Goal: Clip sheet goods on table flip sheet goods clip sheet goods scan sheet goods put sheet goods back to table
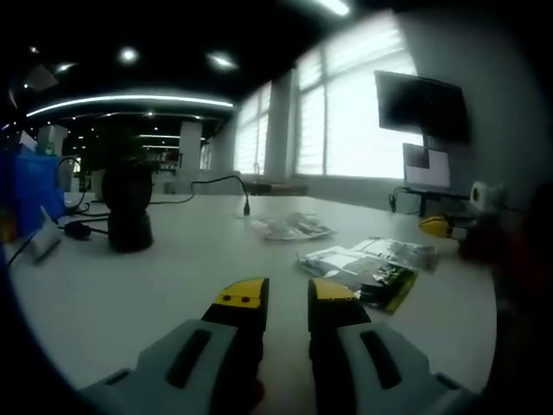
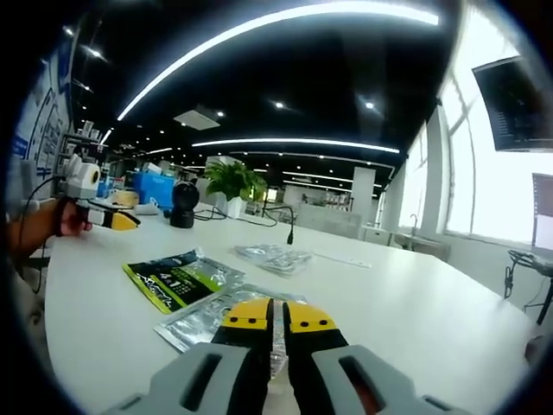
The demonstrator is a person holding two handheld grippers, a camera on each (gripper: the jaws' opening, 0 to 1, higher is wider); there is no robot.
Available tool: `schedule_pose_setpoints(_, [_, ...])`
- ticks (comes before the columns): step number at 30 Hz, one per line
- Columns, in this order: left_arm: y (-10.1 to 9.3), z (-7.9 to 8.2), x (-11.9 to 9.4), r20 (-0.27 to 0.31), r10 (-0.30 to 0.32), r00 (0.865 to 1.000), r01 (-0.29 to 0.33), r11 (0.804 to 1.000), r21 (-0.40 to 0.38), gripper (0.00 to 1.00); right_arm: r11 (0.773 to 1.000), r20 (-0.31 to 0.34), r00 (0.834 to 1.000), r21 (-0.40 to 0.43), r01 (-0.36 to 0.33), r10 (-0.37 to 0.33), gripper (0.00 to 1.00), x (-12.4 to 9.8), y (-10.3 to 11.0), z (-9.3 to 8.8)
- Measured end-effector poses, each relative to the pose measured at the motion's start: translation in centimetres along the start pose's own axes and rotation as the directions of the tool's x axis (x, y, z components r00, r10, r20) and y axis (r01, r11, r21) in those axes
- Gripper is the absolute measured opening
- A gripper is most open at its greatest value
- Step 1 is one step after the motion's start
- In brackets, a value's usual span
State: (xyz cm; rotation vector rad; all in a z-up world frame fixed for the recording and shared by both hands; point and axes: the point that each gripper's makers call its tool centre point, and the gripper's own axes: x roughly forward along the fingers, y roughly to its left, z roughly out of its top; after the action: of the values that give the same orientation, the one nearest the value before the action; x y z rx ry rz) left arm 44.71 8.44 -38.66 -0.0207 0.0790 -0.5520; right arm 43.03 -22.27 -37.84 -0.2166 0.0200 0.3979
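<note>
Sheet goods lie on a white table (image 1: 155,285). A green-and-black packet (image 2: 177,281) rests beside a silver foil packet (image 2: 203,322). My right gripper (image 2: 275,322) is shut on the near edge of the silver packet, whose thin sheet shows between the yellow jaw tips. In the left gripper view the same packets (image 1: 371,268) lie ahead and to the right, and the right gripper (image 1: 439,226) meets them from the far right. My left gripper (image 1: 289,298) is open above bare table, with nothing between its jaws. It also appears at far left (image 2: 112,219), held by a hand.
A further pile of clear packets (image 1: 289,228) (image 2: 275,257) lies further along the table. A black round device (image 1: 128,212) (image 2: 182,216) stands on the table, with a cable (image 1: 233,186) nearby. A blue box (image 1: 30,190) and a potted plant (image 2: 233,186) stand further off.
</note>
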Motion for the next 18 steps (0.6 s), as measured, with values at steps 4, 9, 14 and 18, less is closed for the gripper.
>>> schedule_pose_setpoints(4, [-0.2,-0.1,0.1,-0.007,-0.007,1.000,0.007,1.000,0.013,0.11,1.000,-0.028,1.000,0.015,0.009,-0.008,0.03,0.4,-0.1,-0.2])
schedule_pose_setpoints(9, [-0.1,-0.2,0.1,-0.010,-0.009,1.000,0.009,1.000,0.008,0.11,1.000,-0.062,0.998,0.005,0.005,-0.005,0.03,0.9,0.1,-0.3])
schedule_pose_setpoints(14, [-0.1,-0.2,0.1,-0.010,-0.014,1.000,0.014,1.000,0.007,0.11,0.999,-0.124,0.992,-0.049,-0.019,0.013,0.08,1.6,-0.1,-0.2])
schedule_pose_setpoints(18, [-0.1,-0.1,0.1,-0.009,-0.018,1.000,0.018,1.000,0.008,0.11,0.997,-0.152,0.988,-0.063,-0.038,0.028,0.08,2.5,-0.6,0.6])
